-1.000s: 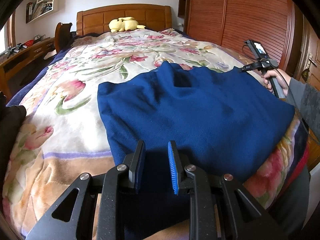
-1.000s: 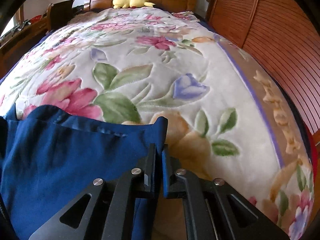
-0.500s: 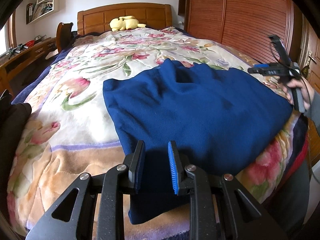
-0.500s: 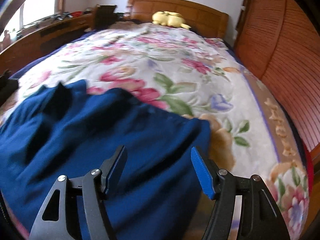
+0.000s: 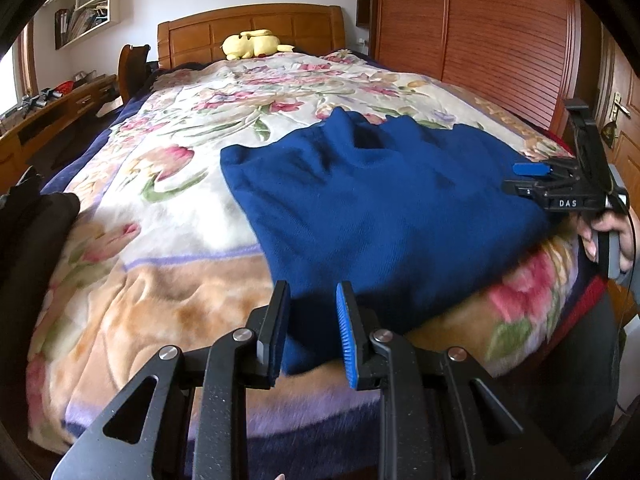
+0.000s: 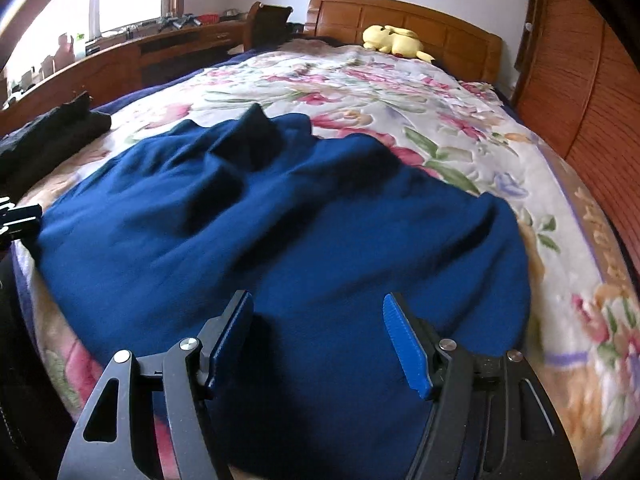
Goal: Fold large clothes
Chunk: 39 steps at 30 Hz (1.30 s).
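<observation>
Blue garment (image 5: 380, 208) lies crosswise on bed (image 5: 168, 184); left tool (image 5: 312, 320) pinches its near corner, right tool (image 6: 320, 340) wide apart, empty, above opposite end.

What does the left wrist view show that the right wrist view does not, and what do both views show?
Only the left wrist view shows the right gripper from outside, the hand holding it, and the wall shelf. Only the right wrist view shows the bright window. Both show the blue garment on the floral blanket, the yellow plush toy by the headboard, and the dark clothes at the bed's edge.
</observation>
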### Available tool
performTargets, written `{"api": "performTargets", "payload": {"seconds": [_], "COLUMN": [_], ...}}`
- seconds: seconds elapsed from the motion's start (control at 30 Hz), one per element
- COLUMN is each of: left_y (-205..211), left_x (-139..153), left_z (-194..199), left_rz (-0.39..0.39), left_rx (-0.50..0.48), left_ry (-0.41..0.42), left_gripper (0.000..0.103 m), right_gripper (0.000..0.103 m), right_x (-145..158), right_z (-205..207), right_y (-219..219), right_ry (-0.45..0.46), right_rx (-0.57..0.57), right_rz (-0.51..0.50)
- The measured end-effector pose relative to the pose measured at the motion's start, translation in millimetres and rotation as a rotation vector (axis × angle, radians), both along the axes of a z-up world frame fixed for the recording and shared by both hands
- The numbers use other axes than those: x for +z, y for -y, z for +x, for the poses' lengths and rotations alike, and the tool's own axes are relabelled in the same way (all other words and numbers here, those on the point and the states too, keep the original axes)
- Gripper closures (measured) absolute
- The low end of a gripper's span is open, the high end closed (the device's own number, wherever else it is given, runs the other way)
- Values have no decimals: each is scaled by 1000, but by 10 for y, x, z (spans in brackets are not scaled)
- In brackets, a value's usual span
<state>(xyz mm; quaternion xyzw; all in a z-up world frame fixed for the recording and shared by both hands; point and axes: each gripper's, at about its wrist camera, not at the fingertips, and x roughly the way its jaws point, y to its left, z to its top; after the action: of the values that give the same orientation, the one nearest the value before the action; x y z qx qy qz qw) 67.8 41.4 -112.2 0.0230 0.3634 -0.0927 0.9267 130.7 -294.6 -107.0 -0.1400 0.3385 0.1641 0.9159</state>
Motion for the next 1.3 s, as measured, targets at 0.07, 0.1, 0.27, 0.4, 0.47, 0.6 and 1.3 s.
{"api": "performTargets", "payload": {"seconds": [0.07,0.1,0.27,0.4,0.47,0.6,1.3], "left_y": [-19,-29,-62,-61,-62,-64,-164], "left_x": [-5,-11,-70,-154,-210,-262,-377], "left_z": [-42,-56,-135,-101,-54,-9,185], "left_rz": [15,19,6,21,29,20,54], "left_rx": [6,8,1,20,29,40,118], "left_ry": [-11,-16,-50,-83,-103,-109,-79], "left_gripper": [79,79,79,75,72,71,24], "right_gripper": [34,34,34,33,33,31,27], "right_x": [-17,-12,12,-22,-28,3,-44], "right_z": [-86,-129,-268,-317,-322,-345,-413], "right_y": [-15,-6,25,-3,-16,-26,-136], "right_ry": [31,45,25,27,26,20,27], "right_rx": [-15,-22,-21,-17,-19,-12,23], "right_rz": [-17,-12,45,47,52,74,69]}}
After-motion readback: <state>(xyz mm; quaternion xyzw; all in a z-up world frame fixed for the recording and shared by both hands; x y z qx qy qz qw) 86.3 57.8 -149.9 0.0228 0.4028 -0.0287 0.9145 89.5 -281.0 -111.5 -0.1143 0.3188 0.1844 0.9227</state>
